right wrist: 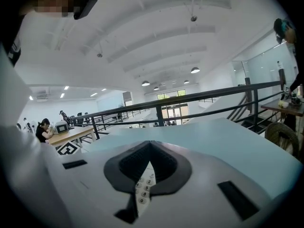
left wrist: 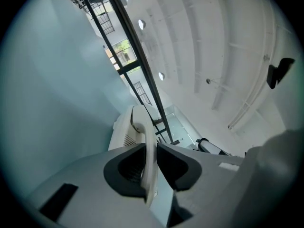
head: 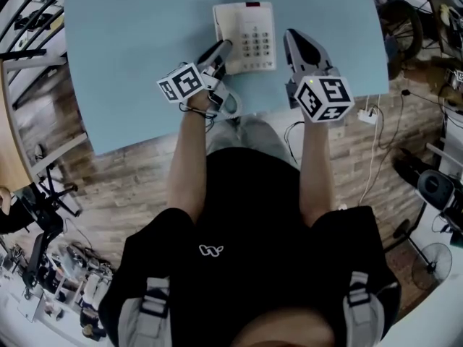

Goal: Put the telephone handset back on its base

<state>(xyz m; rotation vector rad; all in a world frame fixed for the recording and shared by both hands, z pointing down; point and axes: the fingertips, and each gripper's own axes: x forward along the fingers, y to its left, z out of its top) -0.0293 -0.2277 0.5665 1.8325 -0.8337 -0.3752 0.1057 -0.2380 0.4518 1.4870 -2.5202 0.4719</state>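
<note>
My left claw [head: 220, 50] clamped the handset [left wrist: 150, 161], whose long axis pointed straight ahead. The base [head: 246, 38] lay just to its right. My right claw [head: 291, 36] was clenched and empty.

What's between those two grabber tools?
The white telephone base lies between the left gripper, clamped on the handset, and the right gripper, as the head view shows.

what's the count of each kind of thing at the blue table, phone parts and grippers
telephone base: 1
telephone handset: 1, clamped in the left gripper
grippers: 2, that left gripper and the right gripper, which holds nothing
total: 4
</note>
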